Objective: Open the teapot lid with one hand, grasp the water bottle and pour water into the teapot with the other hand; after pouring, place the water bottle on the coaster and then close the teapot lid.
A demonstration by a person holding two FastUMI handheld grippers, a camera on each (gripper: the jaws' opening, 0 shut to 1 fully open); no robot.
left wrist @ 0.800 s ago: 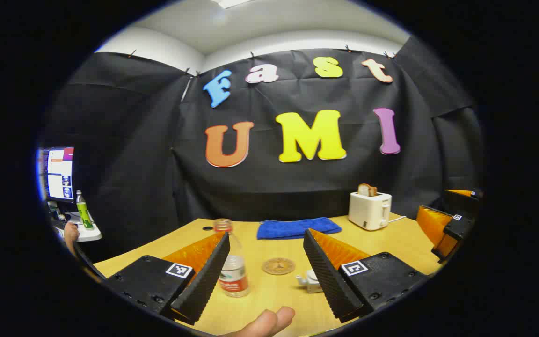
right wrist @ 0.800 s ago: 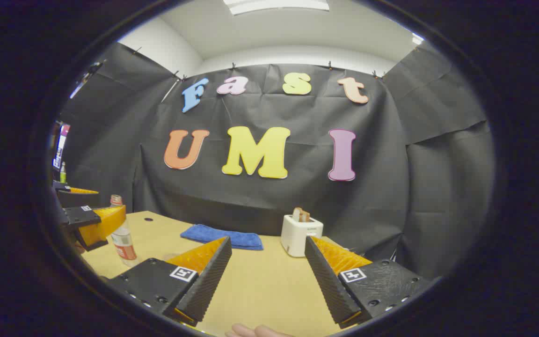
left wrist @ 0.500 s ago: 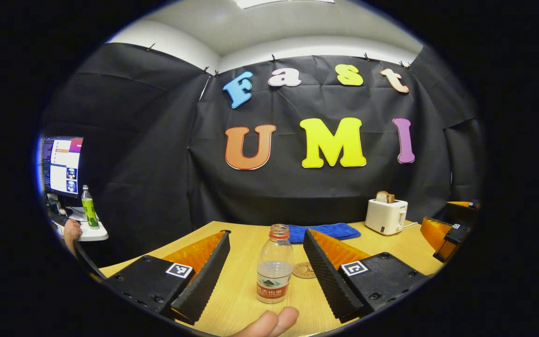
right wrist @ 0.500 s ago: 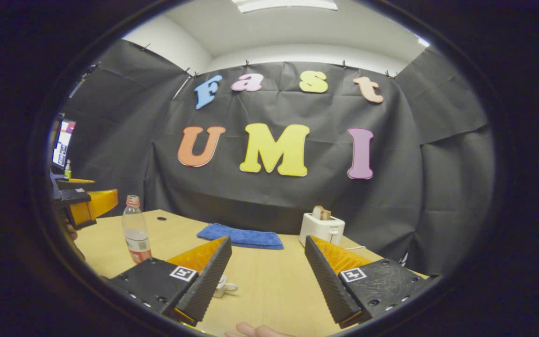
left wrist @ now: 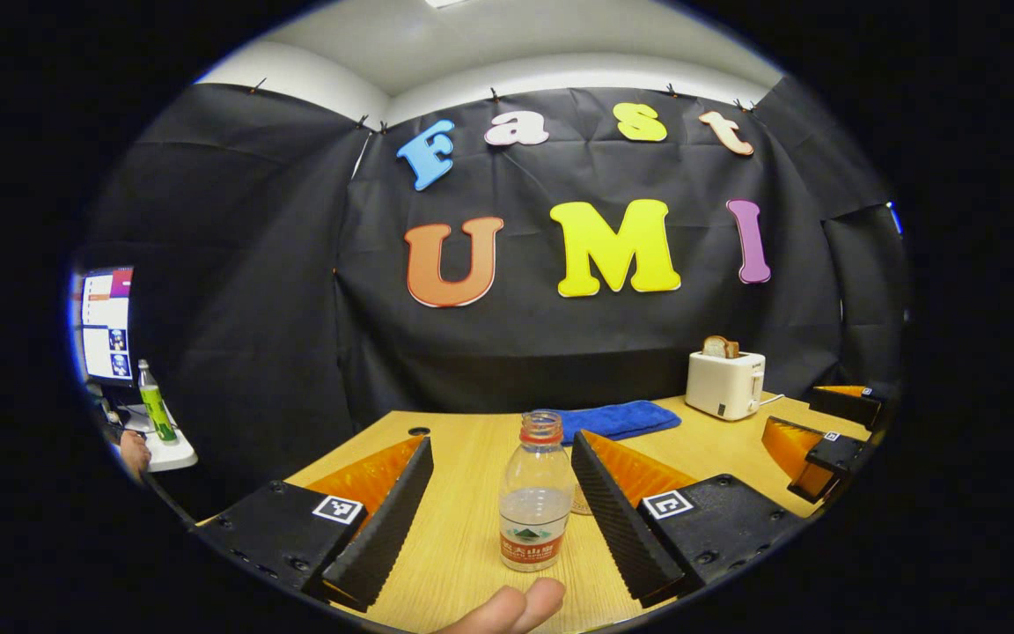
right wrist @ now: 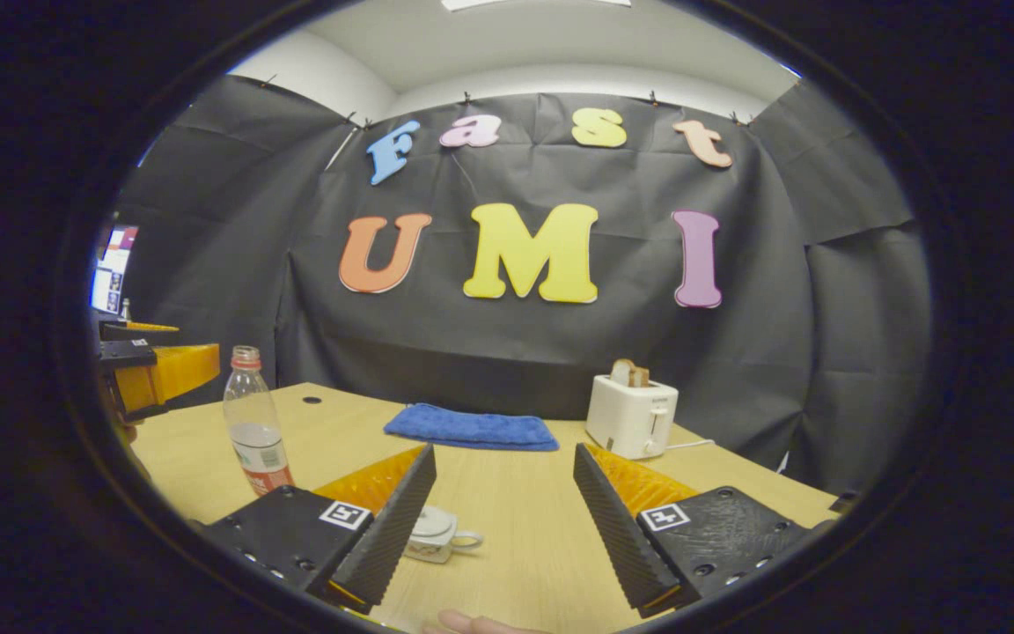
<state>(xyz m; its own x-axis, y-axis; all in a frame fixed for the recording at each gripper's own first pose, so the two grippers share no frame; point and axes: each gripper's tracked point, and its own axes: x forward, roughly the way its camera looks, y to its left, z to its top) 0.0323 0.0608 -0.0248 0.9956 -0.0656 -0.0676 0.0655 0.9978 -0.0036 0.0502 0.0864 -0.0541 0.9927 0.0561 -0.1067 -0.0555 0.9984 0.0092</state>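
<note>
**Ana:** Bottle first: the clear plastic water bottle with the red neck ring and red label (left wrist: 535,493) stands upright on the pale wooden table (left wrist: 463,537), its long axis vertical, straight ahead of the left gripper (left wrist: 500,519) and between the lines of its two fingers, a little nearer the right-hand one. Those jaws are wide apart and touch nothing.

**Ben:** And the small white teapot (right wrist: 437,534)?

**Ana:** In the right gripper view it sits low on the table, its lid on, half hidden behind the left finger of the right gripper (right wrist: 503,519). Those jaws are apart too, holding nothing. So I judge the left hand is nearer the bottle, the right nearer the teapot.

**Ben:** The coaster?

**Ana:** A round tan coaster (left wrist: 578,506) peeks out just behind the bottle, mostly covered by the finger.

**Ben:** What has changed?

**Ana:** Less than a second back, the bottle stood off behind the left finger in the left gripper view and the teapot showed beside the right finger; now the bottle is nearly centred and looks closer. In the right gripper view the teapot was hidden and has since come into sight. Next, I'd guess, the left jaws go forward around the bottle's body.
</note>
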